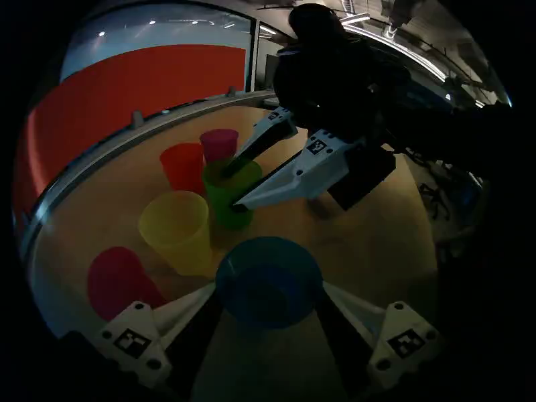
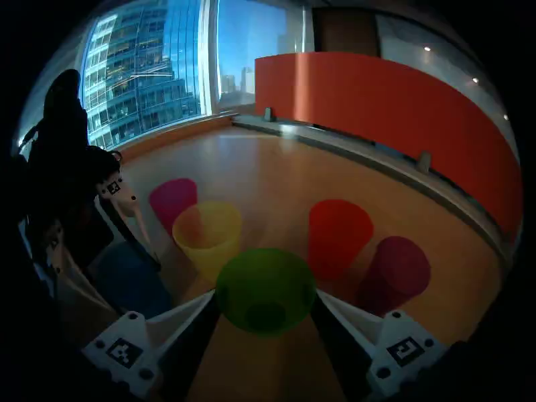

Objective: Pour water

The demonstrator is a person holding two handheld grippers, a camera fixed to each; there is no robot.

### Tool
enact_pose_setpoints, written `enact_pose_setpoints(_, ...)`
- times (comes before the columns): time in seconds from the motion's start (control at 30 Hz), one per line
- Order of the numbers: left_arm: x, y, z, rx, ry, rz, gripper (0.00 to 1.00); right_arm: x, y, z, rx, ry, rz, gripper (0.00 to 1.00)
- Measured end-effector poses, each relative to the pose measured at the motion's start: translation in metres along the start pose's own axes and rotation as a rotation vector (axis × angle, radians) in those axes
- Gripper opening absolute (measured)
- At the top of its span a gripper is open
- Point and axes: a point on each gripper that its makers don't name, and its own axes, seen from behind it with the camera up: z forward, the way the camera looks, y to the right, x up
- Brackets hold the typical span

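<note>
Two cups are in hand, one per tool. Nearest, in the left gripper view, my left tool (image 1: 268, 289) is clamped on the blue cup (image 1: 268, 275), a finger pressed to each side and the mouth up. I cannot tell whether it holds water. Just beyond it and to the left stands the yellow cup (image 1: 177, 231), with a dark red cup (image 1: 117, 281) further off to that side. Past those, the right tool (image 1: 233, 187) grips the green cup (image 1: 218, 197), one finger on each side. The cup is upright, on or just over the bench (image 1: 375, 254); I cannot tell which. Behind it sit an orange-red cup (image 1: 182, 167) and a magenta cup (image 1: 220, 144). For the pour, I judge this matters most: the green cup lies ahead of the blue one and a little left, near but apart. One rim must come over the other's mouth before tipping.
</note>
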Motion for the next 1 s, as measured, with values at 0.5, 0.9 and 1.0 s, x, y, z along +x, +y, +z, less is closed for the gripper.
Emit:
enact_pose_setpoints(0.5, 0.002, 0.002, -0.01, 0.02, 0.008, 0.0, 0.86, 0.015, -0.007, -0.026, -0.008, 0.039, -0.007, 0.9)
enact_pose_setpoints(0.9, 0.024, 0.007, -0.038, 0.064, 0.066, 0.005, 0.86, 0.035, -0.022, -0.056, -0.019, 0.1, -0.026, 0.9)
enact_pose_setpoints(1.0, 0.031, 0.006, -0.046, 0.081, 0.087, 0.003, 0.86, 0.04, -0.026, -0.064, -0.019, 0.121, -0.029, 0.9)
